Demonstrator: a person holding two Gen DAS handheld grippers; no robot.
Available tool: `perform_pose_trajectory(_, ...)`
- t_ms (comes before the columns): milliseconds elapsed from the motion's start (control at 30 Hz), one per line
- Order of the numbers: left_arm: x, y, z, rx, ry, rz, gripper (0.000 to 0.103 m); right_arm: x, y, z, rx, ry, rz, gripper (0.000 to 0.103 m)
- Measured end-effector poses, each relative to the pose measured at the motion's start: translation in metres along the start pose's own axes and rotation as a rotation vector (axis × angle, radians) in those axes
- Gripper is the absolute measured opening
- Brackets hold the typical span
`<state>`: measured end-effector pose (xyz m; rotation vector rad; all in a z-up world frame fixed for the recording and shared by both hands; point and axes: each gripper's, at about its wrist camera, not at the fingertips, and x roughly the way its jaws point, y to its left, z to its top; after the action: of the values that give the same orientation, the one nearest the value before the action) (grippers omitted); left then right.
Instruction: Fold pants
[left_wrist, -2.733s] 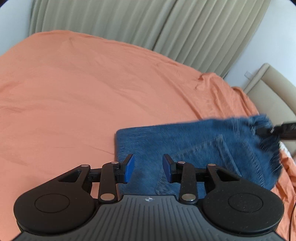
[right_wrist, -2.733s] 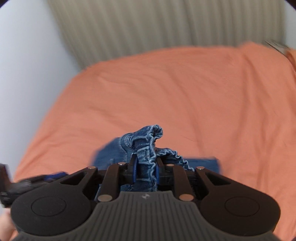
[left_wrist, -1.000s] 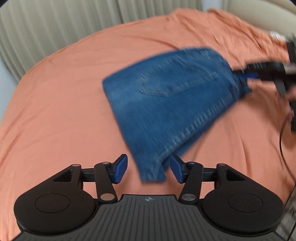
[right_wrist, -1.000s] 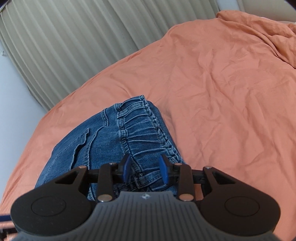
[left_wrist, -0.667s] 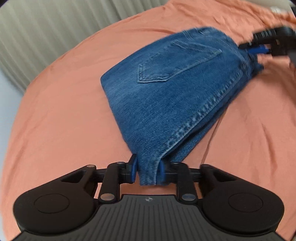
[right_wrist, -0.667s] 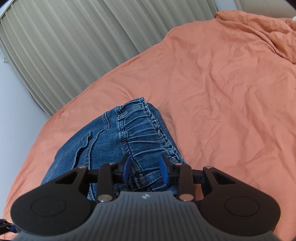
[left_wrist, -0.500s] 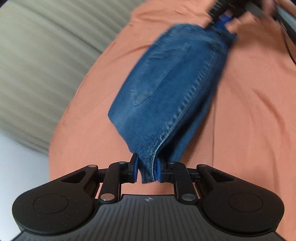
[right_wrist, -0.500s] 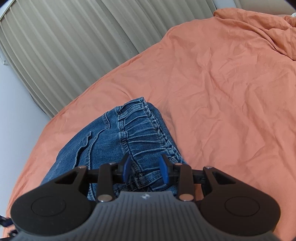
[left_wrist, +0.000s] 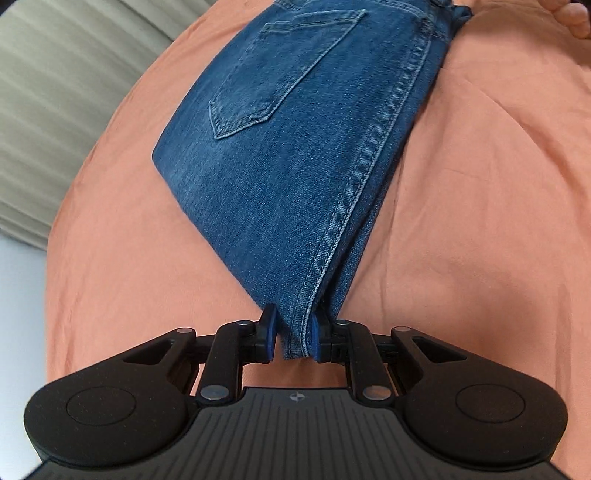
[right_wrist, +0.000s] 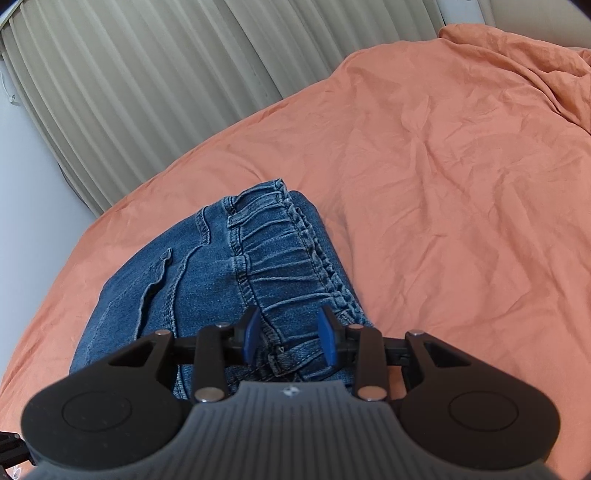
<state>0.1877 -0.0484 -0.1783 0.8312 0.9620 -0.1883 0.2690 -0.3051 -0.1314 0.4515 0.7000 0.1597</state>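
The folded blue denim pants (left_wrist: 295, 147) lie on the orange bed sheet (left_wrist: 480, 184), back pocket up. My left gripper (left_wrist: 293, 332) is shut on the near corner of the folded stack, at the side seam. In the right wrist view the pants (right_wrist: 221, 266) show their gathered elastic waistband. My right gripper (right_wrist: 290, 334) is open, its jaws standing either side of the waistband end without pinching it.
Beige pleated curtains (right_wrist: 147, 92) hang behind the bed. The sheet (right_wrist: 461, 184) is rumpled toward the far right. A pale wall (right_wrist: 22, 166) stands at the left. A bit of the person's hand (left_wrist: 572, 18) shows at the top right.
The right gripper let go of the waistband and stays open over it. The left gripper closed on the pants' near corner, and the pants now stretch away from it.
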Motion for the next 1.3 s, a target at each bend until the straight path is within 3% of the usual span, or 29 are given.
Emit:
perform_pose_trajectory(400, -0.023, 0.004, -0.012, -0.030, 0.012, -0.037, 0.020, -0.011, -0.001, -0.005, -0.012, -0.015, 0.002, 0.030)
perform_pose_trajectory(433, -0.026, 0.006, -0.014, -0.041, 0.017, -0.064, 0.021, -0.014, 0.000, -0.005, -0.018, -0.016, -0.002, 0.032)
perform_pose_trajectory(467, -0.028, 0.009, -0.018, -0.051, 0.039, -0.101, 0.022, -0.017, 0.001, -0.004, -0.023, -0.015, -0.008, 0.044)
perform_pose_trajectory(533, -0.035, 0.013, -0.028, -0.063, 0.046, -0.131, 0.019, -0.021, 0.002, -0.005, -0.039, 0.009, -0.059, 0.057)
perform_pose_trajectory(567, -0.038, 0.018, -0.033, -0.085, 0.041, -0.142, 0.020, -0.023, 0.000, -0.005, -0.037, 0.018, -0.069, 0.056)
perform_pose_trajectory(667, -0.052, 0.042, -0.040, -0.206, 0.008, -0.185, 0.021, -0.039, -0.011, -0.001, 0.042, -0.013, -0.039, 0.056)
perform_pose_trajectory(733, -0.063, 0.063, -0.038, -0.311, -0.050, -0.230, 0.028, -0.048, -0.019, 0.004, 0.103, -0.047, -0.012, 0.060)
perform_pose_trajectory(800, -0.070, 0.085, -0.033, -0.416, -0.115, -0.263, 0.053, -0.052, -0.028, 0.005, 0.173, -0.074, 0.011, 0.067)
perform_pose_trajectory(867, -0.068, 0.108, -0.026, -0.534, -0.167, -0.303, 0.069, -0.050, -0.035, 0.006, 0.238, -0.067, 0.035, 0.073)
perform_pose_trajectory(967, -0.045, 0.140, -0.019, -0.725, -0.228, -0.401, 0.073, -0.040, -0.046, 0.004, 0.325, -0.021, 0.090, 0.074)
perform_pose_trajectory(1100, 0.000, 0.163, -0.015, -0.954, -0.235, -0.540, 0.080, -0.023, -0.052, 0.003, 0.357, 0.037, 0.106, 0.074)
perform_pose_trajectory(1300, 0.059, 0.166, -0.016, -1.088, -0.155, -0.547, 0.082, 0.004, -0.059, 0.008, 0.384, 0.120, 0.140, 0.075)
